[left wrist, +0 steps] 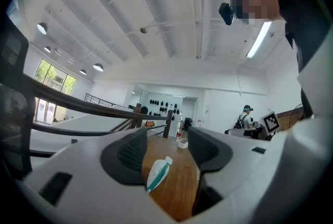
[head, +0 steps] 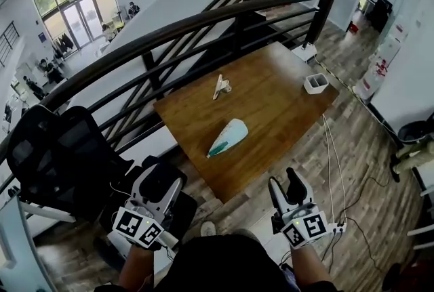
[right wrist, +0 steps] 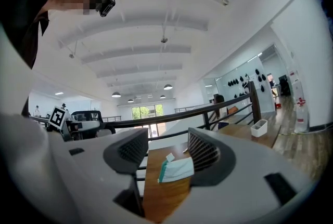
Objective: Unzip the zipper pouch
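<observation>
Before the near edge of the desk (head: 271, 104), the person holds both tools level, and neither reaches over the wood. The left tool (head: 157, 183) has its jaws wide apart with nothing between them; the zipper pouch (head: 228, 137) shows through the gap, farther ahead. The right tool (head: 287, 188) is also parted and empty. The zipper pouch, white with a teal edge, lies flat near the middle of the desk, and neither tool touches it.

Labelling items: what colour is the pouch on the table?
Pouch: pale white with a teal edge, clearest in head view.
</observation>
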